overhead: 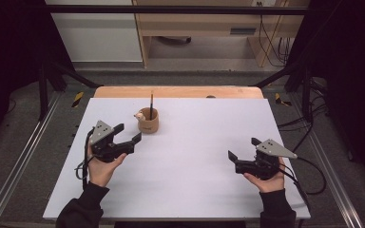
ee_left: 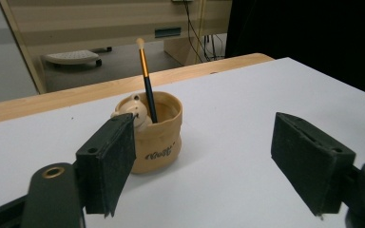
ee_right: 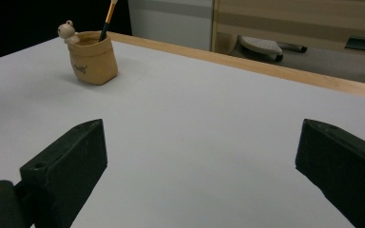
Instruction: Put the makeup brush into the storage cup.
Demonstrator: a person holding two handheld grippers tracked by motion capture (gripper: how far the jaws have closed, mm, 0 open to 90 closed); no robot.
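Your left gripper (overhead: 128, 134) has its jaws spread wide and empty, with the tan cup (ee_left: 158, 128) just ahead of them and nearer the left jaw, so by my reading you are lined up to reach it rather than holding anything. The paintbrush (ee_left: 146, 80) stands nearly upright inside that cup, bristles up, its handle leaning on the rim beside the small figure (ee_left: 134, 110), which leaves the upper shaft free to pinch. Your right gripper (overhead: 244, 154) is also wide and empty, low over the bare white table (overhead: 195, 166), the cup well apart beyond its left jaw, probably parked clear.
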